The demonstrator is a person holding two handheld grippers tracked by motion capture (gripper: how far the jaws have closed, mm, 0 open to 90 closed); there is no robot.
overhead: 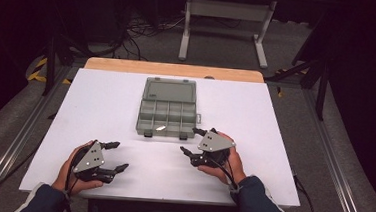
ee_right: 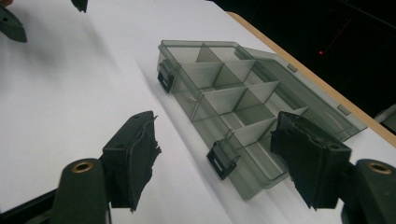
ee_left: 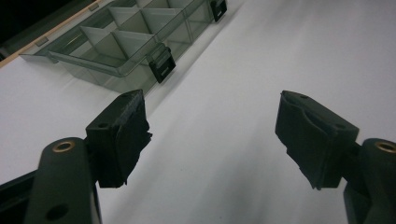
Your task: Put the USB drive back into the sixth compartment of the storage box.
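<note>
A translucent grey compartment box point(overhead: 139, 120) lies open at the middle of the white table top point(overhead: 91, 99), its lid point(overhead: 170, 90) folded flat behind it. A small pale piece point(overhead: 161, 128) rests in a front compartment. My right gripper point(overhead: 188, 140) is open just off the box's front right corner, nothing between its jaws. In the right gripper view the gripper point(ee_right: 215, 158) frames a black latch point(ee_right: 223, 160) on the box point(ee_right: 196, 105). My left gripper point(overhead: 119, 156) is open and empty near the front left. In the left gripper view that gripper point(ee_left: 212, 135) points over bare table, the box point(ee_left: 93, 70) to its upper left.
A wooden strip point(overhead: 173, 69) edges the table's far side, with a metal stand point(overhead: 227, 23) and cables on the floor beyond. Metal rails run along both sides. The left gripper's jaw tips point(ee_right: 9, 23) show far off in the right gripper view.
</note>
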